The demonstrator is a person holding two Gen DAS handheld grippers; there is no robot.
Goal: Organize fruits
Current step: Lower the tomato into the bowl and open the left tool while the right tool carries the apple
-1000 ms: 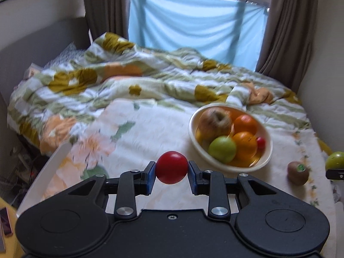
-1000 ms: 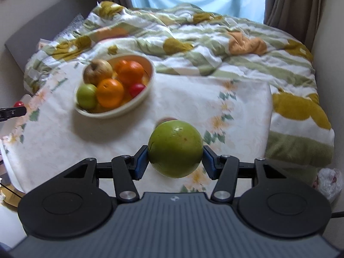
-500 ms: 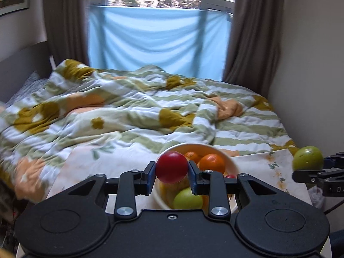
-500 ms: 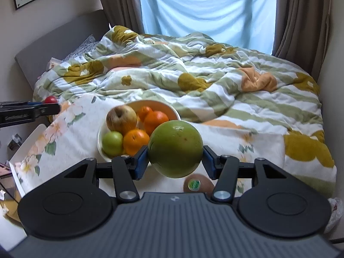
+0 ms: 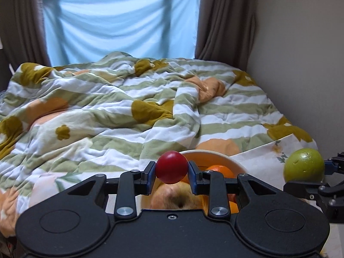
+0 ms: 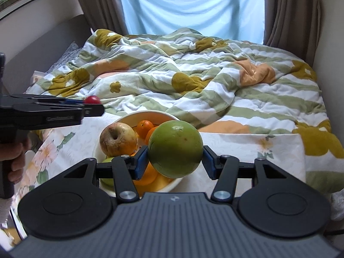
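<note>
Both grippers have swung in over the bowl [image 6: 129,118] at lower centre, left gripper [image 5: 171,173] clamped on the tomato [image 5: 171,167], right gripper [image 6: 175,161] on the green fruit [image 6: 175,148], so drop-off looks next.

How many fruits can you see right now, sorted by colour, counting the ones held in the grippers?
Red: 1, the small red fruit in the left gripper
Green: 2, the big green fruit in the right gripper and a green apple in the bowl
Orange: 3, oranges in the bowl
Yellow-brown: 1, apple
Total: 7 visible; others may be hidden.
</note>
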